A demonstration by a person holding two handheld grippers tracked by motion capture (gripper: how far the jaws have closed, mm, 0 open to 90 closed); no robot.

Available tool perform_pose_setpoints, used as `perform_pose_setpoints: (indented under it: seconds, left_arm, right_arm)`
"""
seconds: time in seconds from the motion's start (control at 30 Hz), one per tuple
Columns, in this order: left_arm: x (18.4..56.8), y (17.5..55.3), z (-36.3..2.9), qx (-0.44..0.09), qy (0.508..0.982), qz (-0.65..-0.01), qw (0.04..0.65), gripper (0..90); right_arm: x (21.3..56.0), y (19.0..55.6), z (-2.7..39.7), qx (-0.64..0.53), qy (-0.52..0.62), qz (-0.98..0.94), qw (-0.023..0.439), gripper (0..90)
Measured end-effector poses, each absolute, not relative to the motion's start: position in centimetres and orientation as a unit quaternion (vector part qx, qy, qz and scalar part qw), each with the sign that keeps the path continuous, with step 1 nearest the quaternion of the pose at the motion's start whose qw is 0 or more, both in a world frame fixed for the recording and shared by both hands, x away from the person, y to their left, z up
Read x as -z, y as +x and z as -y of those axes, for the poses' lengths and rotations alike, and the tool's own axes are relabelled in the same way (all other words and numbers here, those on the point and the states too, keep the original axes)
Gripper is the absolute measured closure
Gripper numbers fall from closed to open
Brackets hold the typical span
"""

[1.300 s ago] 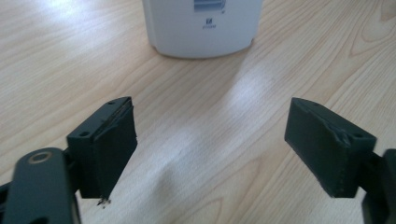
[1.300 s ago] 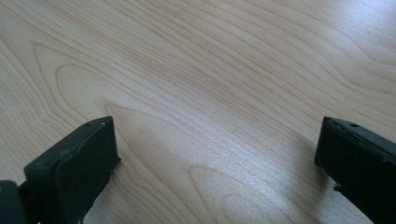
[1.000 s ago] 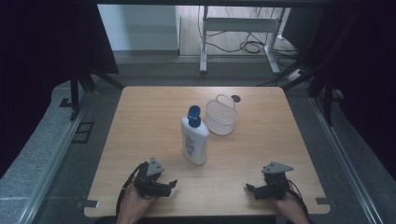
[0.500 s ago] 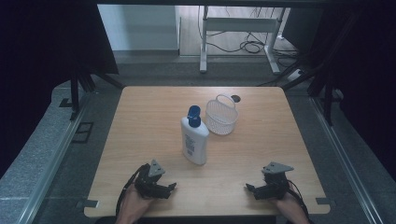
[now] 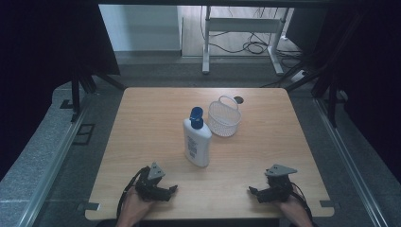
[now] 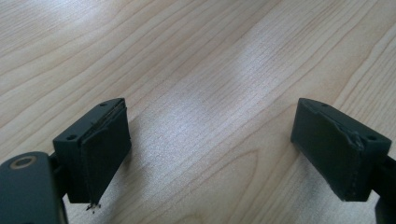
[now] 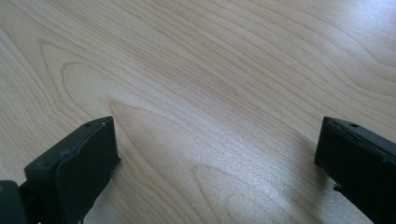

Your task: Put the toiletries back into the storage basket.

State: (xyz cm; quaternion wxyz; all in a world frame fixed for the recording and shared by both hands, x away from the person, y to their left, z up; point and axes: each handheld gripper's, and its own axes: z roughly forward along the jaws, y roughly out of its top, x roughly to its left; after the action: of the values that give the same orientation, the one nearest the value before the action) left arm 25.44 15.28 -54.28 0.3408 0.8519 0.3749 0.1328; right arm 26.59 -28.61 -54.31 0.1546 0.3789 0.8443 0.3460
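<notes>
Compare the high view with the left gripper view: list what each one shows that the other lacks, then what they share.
High view alone: the white bottle with a blue cap, lying beside the white wire basket, and the right gripper near the table's front edge. Left gripper view alone: its black jaw pads seen close, set wide apart, with nothing between them. Shared: the left gripper and the wooden table.

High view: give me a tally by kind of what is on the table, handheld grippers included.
Bottles: 1, the white bottle with a blue cap, upright.
Baskets: 1, the white wire basket, beside the bottle.
Grippers: 2, the left gripper and the right gripper, both with jaws apart near the table's near edge.
Total: 4
</notes>
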Motion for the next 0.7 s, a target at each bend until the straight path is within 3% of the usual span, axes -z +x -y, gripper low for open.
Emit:
perform_pose_setpoints:
  seconds: [0.7]
  left_arm:
    - [54.42, 25.36, -15.41, -0.134, 0.850, -0.372, 0.347, 11.3]
  right_arm:
    - [53.86, 26.30, 28.28, -0.353, 0.354, -0.852, 0.157, 0.5]
